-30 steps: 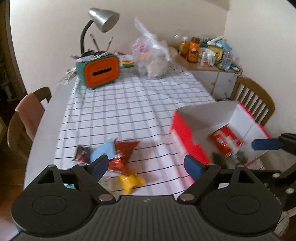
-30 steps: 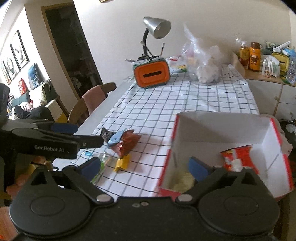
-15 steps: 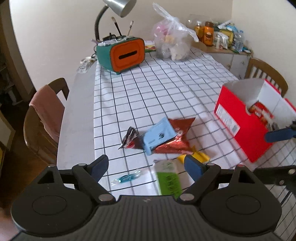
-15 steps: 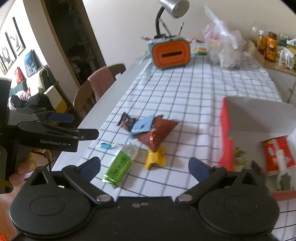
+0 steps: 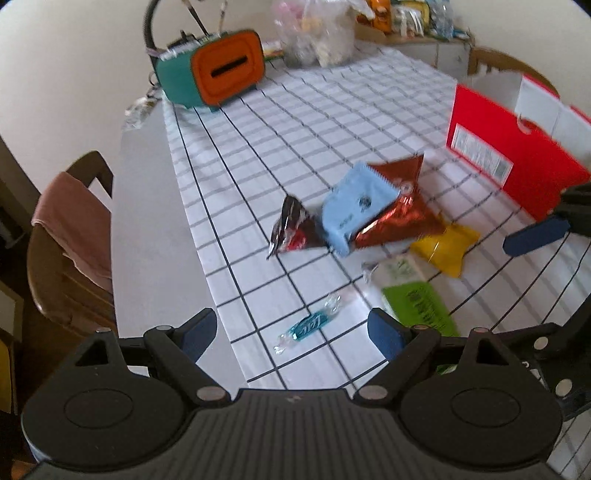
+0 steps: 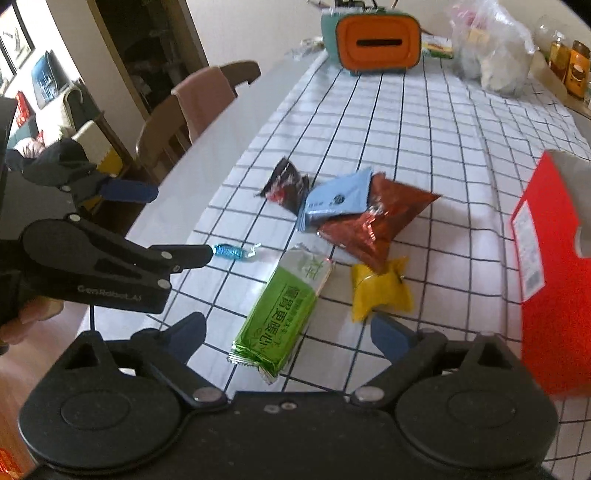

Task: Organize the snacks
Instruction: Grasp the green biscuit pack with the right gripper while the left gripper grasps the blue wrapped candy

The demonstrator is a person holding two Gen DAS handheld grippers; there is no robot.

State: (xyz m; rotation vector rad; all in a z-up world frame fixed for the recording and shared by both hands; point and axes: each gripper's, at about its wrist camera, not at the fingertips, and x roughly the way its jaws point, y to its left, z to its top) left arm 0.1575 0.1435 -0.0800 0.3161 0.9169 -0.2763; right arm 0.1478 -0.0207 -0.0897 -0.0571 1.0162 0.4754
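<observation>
Several snacks lie on the checked tablecloth: a green packet (image 6: 284, 310), a yellow packet (image 6: 380, 293), a red-brown foil bag (image 6: 376, 225), a light blue sachet (image 6: 338, 201), a dark wrapper (image 6: 286, 186) and a small blue candy (image 6: 231, 252). The red box (image 6: 554, 258) stands at the right. My left gripper (image 5: 291, 334) is open and empty, just above the blue candy (image 5: 310, 326). My right gripper (image 6: 291, 332) is open and empty, over the green packet. The left gripper also shows in the right wrist view (image 6: 166, 225).
An orange and teal holder (image 5: 218, 70) and a clear plastic bag (image 5: 317, 33) stand at the table's far end. A wooden chair with a pink cloth (image 5: 70, 229) is at the left edge. A sideboard with bottles (image 6: 569, 66) is at the far right.
Both grippers swung left from the red box and came down close over the loose snacks. Both stayed open and empty.
</observation>
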